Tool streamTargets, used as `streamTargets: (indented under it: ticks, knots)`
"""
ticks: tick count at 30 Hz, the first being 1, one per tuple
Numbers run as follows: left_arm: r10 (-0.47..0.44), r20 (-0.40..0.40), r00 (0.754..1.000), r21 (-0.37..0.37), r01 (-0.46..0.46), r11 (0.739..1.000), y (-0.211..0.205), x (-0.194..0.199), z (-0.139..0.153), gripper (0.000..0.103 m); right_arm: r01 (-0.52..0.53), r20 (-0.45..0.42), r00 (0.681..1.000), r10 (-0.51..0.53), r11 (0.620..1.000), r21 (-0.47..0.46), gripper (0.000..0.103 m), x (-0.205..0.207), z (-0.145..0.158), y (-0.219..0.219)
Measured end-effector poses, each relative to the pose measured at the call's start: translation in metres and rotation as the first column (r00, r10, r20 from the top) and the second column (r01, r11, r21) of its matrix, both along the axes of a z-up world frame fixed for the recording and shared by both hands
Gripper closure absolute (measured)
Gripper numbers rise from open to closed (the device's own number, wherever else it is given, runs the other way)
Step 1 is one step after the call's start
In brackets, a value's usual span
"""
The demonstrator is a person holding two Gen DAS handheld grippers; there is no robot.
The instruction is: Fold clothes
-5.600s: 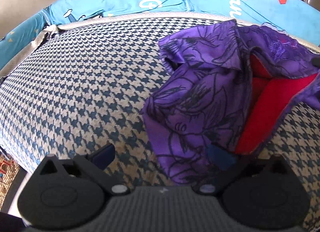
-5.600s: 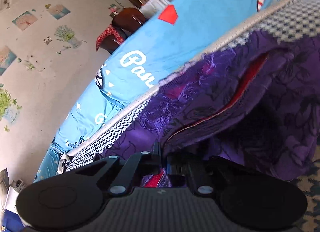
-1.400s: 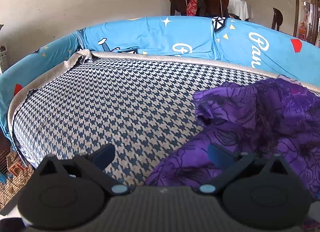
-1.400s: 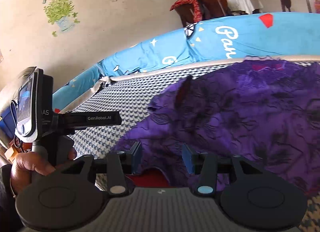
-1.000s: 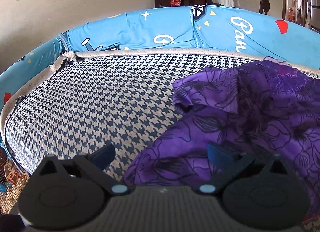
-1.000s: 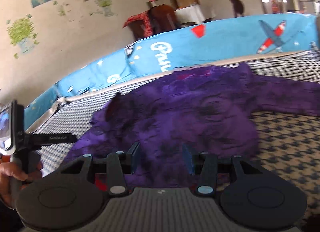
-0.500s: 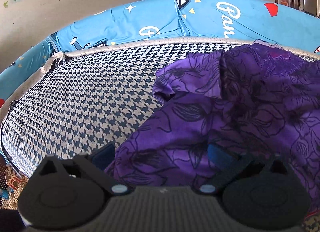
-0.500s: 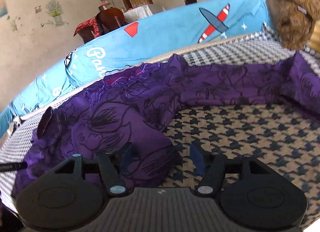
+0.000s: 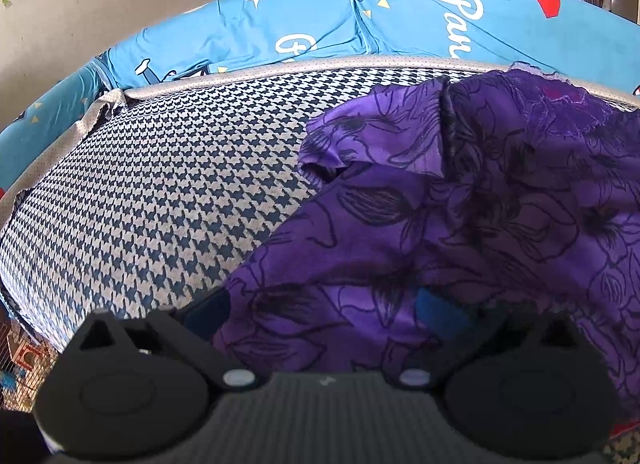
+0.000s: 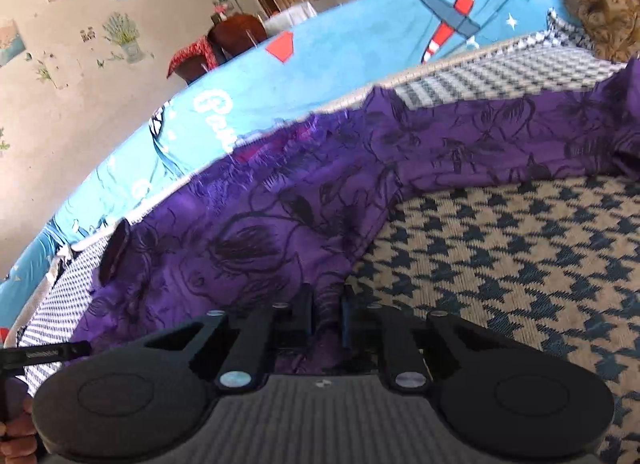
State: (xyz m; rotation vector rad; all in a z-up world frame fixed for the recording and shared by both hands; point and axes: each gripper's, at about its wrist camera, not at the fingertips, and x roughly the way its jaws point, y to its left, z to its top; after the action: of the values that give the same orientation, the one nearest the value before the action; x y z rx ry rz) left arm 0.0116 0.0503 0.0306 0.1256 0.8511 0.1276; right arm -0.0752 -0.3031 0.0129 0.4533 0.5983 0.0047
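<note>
- On my left wrist view, the garment lies on the seat cushion, filling the right half; bare cushion is to its left.
- The backrest cover stands behind the cushion, with the garment's far edge just against it.
- My left tool sits at the garment's near edge, cloth between its spread fingers.
- On my right wrist view, the garment spreads left and along the back; bare cushion is to the right.
- My right tool is closed on a near fold.
- A furry item sits at the far right.
</note>
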Motion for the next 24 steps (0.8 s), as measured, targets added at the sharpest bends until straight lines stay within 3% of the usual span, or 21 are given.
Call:
streamTargets:
  ticks: [5, 13, 17, 19, 24]
  knots:
    - [0.010, 0.003, 1.000, -0.008, -0.010, 1.000, 0.003, 0.000, 0.000, 0.000, 0.114, 0.029, 0.993, -0.114, 0.994, -0.005, 0.089, -0.039, 0.038, 0.005]
    - [0.010, 0.013, 1.000, -0.026, -0.009, 1.000, 0.003, 0.000, 0.003, 0.000, 0.195, 0.047, 0.980, -0.191, 0.978, -0.077, 0.089, -0.109, 0.105, 0.036]
    - [0.009, 0.021, 1.000, -0.031, -0.008, 1.000, 0.005, 0.000, 0.005, 0.000, 0.305, 0.033, 0.952, -0.304, 0.940, -0.152, 0.085, -0.116, 0.104, 0.030]
    - [0.012, 0.020, 1.000, -0.038, -0.011, 0.999, 0.007, -0.001, 0.005, 0.000, 0.316, 0.012, 0.948, -0.317, 0.941, -0.120, 0.080, -0.117, 0.102, 0.024]
    - [0.019, 0.016, 1.000, -0.050, -0.018, 0.999, 0.009, -0.001, 0.005, 0.000, 0.249, -0.012, 0.968, -0.252, 0.962, -0.114, 0.072, -0.112, 0.091, 0.024]
